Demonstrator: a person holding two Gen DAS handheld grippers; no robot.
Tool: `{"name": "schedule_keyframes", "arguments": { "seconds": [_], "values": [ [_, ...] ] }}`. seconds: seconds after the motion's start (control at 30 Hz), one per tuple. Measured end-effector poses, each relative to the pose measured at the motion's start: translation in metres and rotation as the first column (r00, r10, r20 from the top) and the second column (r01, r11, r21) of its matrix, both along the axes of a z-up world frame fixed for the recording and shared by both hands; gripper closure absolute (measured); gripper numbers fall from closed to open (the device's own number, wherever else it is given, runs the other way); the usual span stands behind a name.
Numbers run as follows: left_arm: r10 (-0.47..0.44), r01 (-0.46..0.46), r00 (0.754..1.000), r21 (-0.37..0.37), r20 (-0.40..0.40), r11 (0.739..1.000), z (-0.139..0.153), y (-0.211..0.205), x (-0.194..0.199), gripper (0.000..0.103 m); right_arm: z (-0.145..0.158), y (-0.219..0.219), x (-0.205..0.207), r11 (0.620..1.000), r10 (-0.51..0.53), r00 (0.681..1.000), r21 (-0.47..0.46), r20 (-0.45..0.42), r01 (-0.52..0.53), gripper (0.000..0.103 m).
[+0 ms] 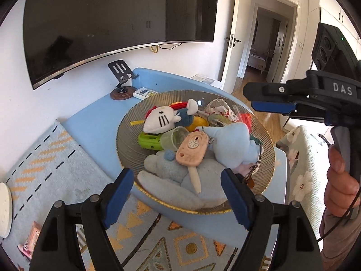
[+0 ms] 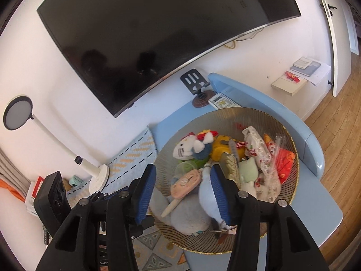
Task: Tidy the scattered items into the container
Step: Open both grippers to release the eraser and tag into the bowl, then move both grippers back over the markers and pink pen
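Observation:
A ribbed glass bowl [image 1: 126, 135] with a gold rim stands on the blue table, heaped with toys. In it lie a white cat plush [image 1: 158, 119], a pink key-shaped toy [image 1: 191, 151], a light blue plush [image 1: 234, 144] and a grey-blue plush [image 1: 169, 174]. My left gripper [image 1: 177, 194] hangs open over the bowl's near rim, with nothing between its fingers. My right gripper [image 2: 182, 192] is open too, above the bowl [image 2: 237, 117], over the pink key toy [image 2: 185, 183] and the light blue plush [image 2: 206, 194]. In the left wrist view my right gripper [image 1: 250, 99] shows side-on at the right.
A big dark TV [image 1: 112, 22] hangs on the wall behind. A phone stand [image 1: 121, 72] and a remote [image 1: 144, 93] sit beyond the bowl. A patterned mat [image 1: 45, 158] with a pink packet [image 1: 31, 241] lies left, beside a white lamp [image 2: 99, 178]. A hand [image 1: 340, 180] holds the right gripper.

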State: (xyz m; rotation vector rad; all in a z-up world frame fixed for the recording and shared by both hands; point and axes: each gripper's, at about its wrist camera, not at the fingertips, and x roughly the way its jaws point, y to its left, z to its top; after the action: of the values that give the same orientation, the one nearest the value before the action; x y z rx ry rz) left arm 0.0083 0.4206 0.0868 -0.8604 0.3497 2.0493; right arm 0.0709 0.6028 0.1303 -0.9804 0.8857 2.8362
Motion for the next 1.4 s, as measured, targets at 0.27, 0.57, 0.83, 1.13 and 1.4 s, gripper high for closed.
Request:
{"name": "schedule_keyframes", "arguments": {
  "seconds": [0.27, 0.57, 0.83, 1.13, 1.4],
  "values": [
    [0.222, -0.223, 0.974, -0.014, -0.035, 0.975, -0.004, -0.108, 0.005, 0.025, 0.014, -0.087, -0.009, 0.976, 0.212, 0.976, 0.059, -0.056, -0.209, 0.037],
    [0.51, -0.6, 0.755, 0.121, 0.411, 0.791, -0.064, -0.289, -0.034, 0.025, -0.025, -0.223, -0.065, 0.848, 0.501, 0.856, 0.125, 0.126, -0.514, 0.037],
    [0.644, -0.686, 0.693, 0.02, 0.324, 0.728, -0.086, -0.298, -0.049, 0.025, -0.065, -0.295, -0.116, 0.741, 0.607, 0.745, 0.14, 0.277, -0.656, 0.06],
    [0.709, -0.711, 0.677, -0.073, 0.2, 0.699, -0.094, -0.29, -0.053, 0.023, -0.098, -0.325, -0.141, 0.664, 0.669, 0.66, 0.123, 0.343, -0.737, 0.084],
    [0.69, -0.687, 0.697, -0.091, 0.195, 0.721, -0.096, -0.282, -0.057, 0.009, -0.11, -0.35, -0.159, 0.604, 0.654, 0.649, 0.249, 0.388, -0.757, 0.075]
  ]
}}
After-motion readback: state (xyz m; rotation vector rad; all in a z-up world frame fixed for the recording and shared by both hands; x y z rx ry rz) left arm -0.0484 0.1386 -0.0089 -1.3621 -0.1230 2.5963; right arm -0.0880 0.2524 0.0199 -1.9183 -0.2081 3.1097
